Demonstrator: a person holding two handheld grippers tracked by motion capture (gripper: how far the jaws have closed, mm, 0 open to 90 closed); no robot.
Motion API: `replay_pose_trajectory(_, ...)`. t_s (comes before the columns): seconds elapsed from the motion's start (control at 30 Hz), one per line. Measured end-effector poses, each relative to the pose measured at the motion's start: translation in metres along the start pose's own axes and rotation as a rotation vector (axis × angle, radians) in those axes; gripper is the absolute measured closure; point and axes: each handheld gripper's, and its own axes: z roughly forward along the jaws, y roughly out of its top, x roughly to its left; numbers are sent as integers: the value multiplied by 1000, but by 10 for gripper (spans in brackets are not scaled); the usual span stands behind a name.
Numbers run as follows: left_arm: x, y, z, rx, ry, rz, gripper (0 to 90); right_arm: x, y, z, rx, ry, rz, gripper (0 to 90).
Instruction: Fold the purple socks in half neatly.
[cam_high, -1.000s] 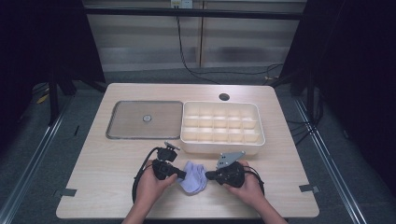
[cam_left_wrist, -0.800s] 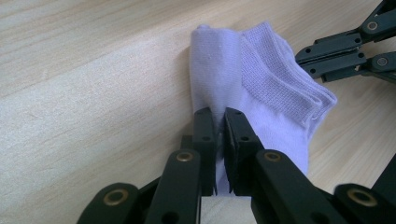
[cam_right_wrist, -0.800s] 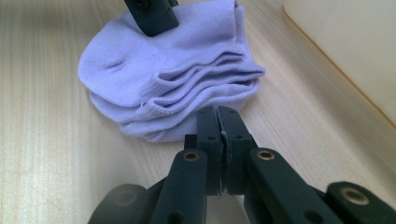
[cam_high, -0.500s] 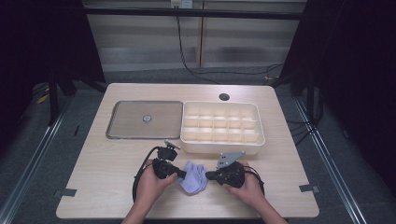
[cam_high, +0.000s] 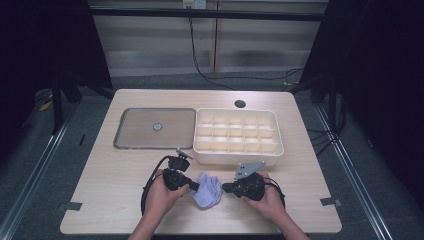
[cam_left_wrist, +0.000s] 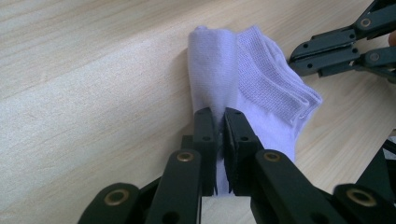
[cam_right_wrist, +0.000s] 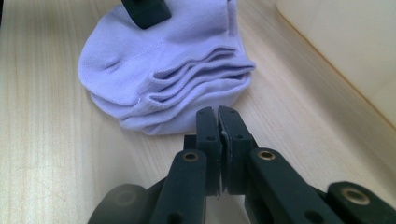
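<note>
Wooden worktop (cam_high: 110, 200) carries a grey flat tray (cam_high: 135, 131) at back left and a cream compartment box (cam_high: 272, 150) just beside it on the right. Lilac sock (cam_high: 208, 190), folded in layers, lies near the front edge between both hands, well short of the box. Left hand-held gripper (cam_left_wrist: 220, 123): jaws nearly together, clamped on a fold of the sock's edge, fabric pinched between the pads. Right hand-held gripper (cam_right_wrist: 217, 122): jaws together with nothing between them, tips just at the sock's layered cuff side; cannot tell whether they touch it. In the high view the left hand-held gripper (cam_high: 196, 186) meets the sock from the left, the right one (cam_high: 225, 188) from the right.
</note>
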Motion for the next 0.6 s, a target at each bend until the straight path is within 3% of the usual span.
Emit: replay_pose_trajectory(0.6,-4,4,-4,-1,0,5,842,7,-1,1,27,34,-39,900)
